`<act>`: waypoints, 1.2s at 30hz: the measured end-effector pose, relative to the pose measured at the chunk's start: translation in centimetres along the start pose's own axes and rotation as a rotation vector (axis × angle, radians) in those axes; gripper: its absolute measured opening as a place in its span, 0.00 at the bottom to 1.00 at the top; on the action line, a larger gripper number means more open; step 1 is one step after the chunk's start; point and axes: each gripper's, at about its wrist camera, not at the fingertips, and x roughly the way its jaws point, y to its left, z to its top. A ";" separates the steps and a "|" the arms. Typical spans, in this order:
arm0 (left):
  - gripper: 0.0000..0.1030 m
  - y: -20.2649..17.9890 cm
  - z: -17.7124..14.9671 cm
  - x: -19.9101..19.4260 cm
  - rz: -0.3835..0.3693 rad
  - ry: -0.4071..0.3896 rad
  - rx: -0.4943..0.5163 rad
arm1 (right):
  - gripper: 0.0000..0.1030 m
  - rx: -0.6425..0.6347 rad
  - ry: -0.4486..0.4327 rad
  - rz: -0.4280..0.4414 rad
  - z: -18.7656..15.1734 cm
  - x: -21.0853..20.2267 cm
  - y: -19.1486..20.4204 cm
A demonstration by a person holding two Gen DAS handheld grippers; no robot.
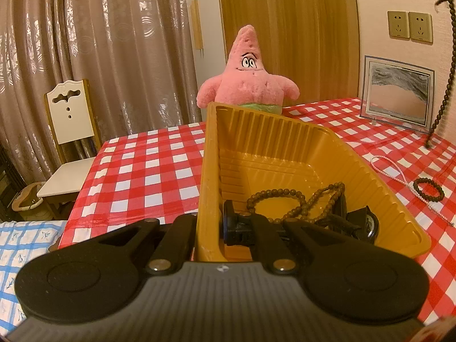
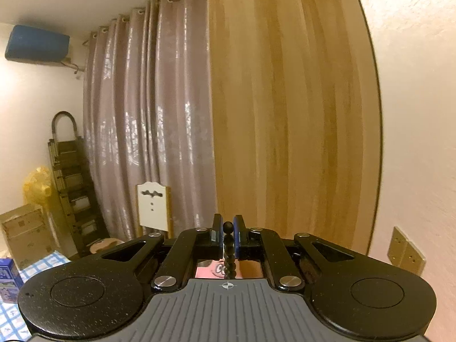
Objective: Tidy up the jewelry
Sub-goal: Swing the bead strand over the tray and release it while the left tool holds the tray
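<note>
My left gripper [image 1: 209, 228] is shut on the near left wall of an orange plastic tray [image 1: 211, 148], one finger outside and one inside. The tray holds a brown bead necklace [image 1: 299, 202] and a dark watch [image 1: 367, 222]. My right gripper [image 2: 227, 232] is raised high and shut on a dark bead strand [image 2: 228, 245], which hangs down below it. That strand also shows at the right edge of the left wrist view [image 1: 446, 85], its end near the table. A pink-white bead necklace [image 1: 399, 173] and a dark bead bracelet [image 1: 429, 189] lie on the table, right of the tray.
The table has a red-and-white checked cloth [image 1: 148, 171]. A pink star plush [image 1: 248, 77] sits behind the tray. A framed sand picture [image 1: 399, 94] stands at the back right. A white chair [image 1: 68, 131] stands at the table's left. Curtains and a wooden panel are behind.
</note>
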 end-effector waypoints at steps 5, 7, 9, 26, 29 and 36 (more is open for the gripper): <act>0.02 0.0 0.0 0.0 0.000 -0.002 0.000 | 0.07 0.011 0.021 0.061 0.3 1.4 0.9; 0.02 0.0 0.0 0.0 -0.001 -0.002 -0.001 | 0.07 0.017 0.024 0.091 0.7 2.1 1.4; 0.02 0.0 0.0 0.0 0.000 -0.001 0.000 | 0.07 0.028 0.020 0.124 1.1 2.9 1.9; 0.02 0.0 0.5 -0.2 -0.001 -0.005 -0.003 | 0.07 0.167 0.022 0.441 0.6 10.5 8.2; 0.02 0.0 0.4 -0.2 -0.002 -0.006 -0.005 | 0.07 0.206 0.097 0.445 -1.6 12.5 8.4; 0.02 -0.1 0.5 -0.2 -0.003 -0.008 -0.003 | 0.07 0.280 0.340 0.382 -9.4 17.6 7.5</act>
